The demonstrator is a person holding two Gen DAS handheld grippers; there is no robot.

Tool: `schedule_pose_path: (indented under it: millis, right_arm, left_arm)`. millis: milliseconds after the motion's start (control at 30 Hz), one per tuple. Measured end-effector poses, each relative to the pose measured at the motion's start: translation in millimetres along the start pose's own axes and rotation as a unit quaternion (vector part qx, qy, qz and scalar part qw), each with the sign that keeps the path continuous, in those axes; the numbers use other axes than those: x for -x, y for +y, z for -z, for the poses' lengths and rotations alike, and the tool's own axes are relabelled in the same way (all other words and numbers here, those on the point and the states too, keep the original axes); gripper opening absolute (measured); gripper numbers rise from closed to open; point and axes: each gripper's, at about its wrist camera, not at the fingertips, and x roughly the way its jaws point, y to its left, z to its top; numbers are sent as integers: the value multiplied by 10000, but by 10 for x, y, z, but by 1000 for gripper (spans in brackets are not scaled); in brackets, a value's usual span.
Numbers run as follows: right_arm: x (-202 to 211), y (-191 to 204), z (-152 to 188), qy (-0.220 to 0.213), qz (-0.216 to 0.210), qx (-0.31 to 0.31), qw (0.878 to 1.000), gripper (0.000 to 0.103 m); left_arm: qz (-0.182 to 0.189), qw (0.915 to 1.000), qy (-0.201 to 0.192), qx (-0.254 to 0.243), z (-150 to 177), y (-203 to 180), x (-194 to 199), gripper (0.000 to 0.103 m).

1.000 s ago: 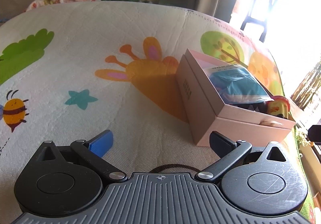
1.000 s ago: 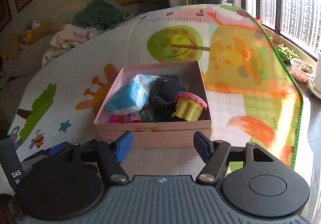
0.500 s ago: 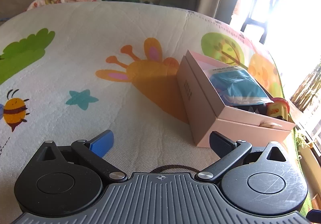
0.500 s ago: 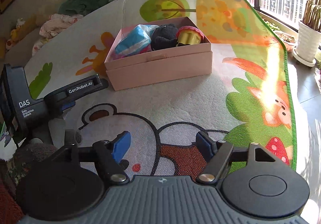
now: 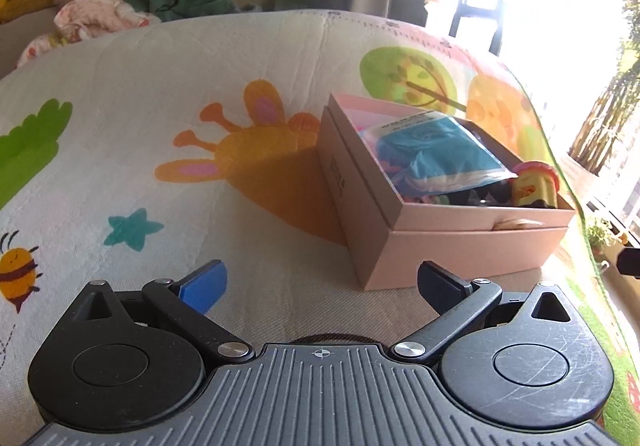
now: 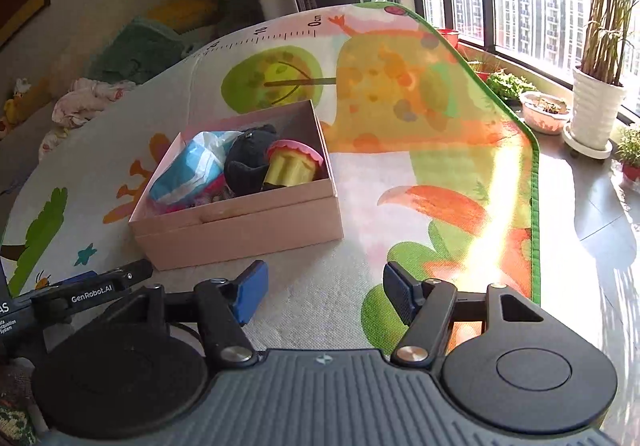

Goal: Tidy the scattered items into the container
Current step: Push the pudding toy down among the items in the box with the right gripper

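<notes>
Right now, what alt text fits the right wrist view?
A pink box on a cartoon play mat holds a blue packet, a black plush and a yellow toy cup. The open, empty right gripper sits in front of it; potted plants line the window.

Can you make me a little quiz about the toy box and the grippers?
1. True or false: the left gripper is holding a toy.
2. Which sits in the pink box? A) a black plush toy B) a red ball C) a banana
3. Fill in: the box stands on a colourful play ____.

Key:
1. False; both it and the right gripper are open and hold nothing.
2. A; it lies between the blue packet and the yellow cup toy.
3. mat
</notes>
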Motion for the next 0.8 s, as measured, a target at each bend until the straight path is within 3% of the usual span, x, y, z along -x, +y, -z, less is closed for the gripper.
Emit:
schedule_pose_path:
  millis: [133,200,267,400,467,600,667,800]
  right_arm:
    - [-148,-53,-382,-366,-149,260,9989,52]
    - [-234,41,-522,-445,-223,627,9968,46]
    - [-372,119,-626,-282,-367,830,9955,39]
    - [-644,217,-677,87,-544,1012,9933,36]
    - [-797,294,-643,302,-560,1188,9909,36]
    - [-1023,424,-606,194,-175,1501,9883,33]
    - [-1137,464,-634,164,-52,1499,9886,28]
    - [-1244,451,-829,-2,-5,1193,9929,28]
  left_arm:
    - [580,9967,-292,-479,-299,-247,122,103]
    - [670,9928,-391,-909,-401,-414,140,103]
    - [832,9891,-405,-1149,-436,-521,148,103]
    - [1175,9859,-372,-1128,-392,-551,213,103]
    - [1181,9860,-360,-1118,-346,-532,235,103]
    - [882,9870,-322,-1302,-237,-463,245,103]
    - [779,9887,-231,-1259,-191,-392,223,103]
    - [664,9934,39,-936,-137,-197,181,103]
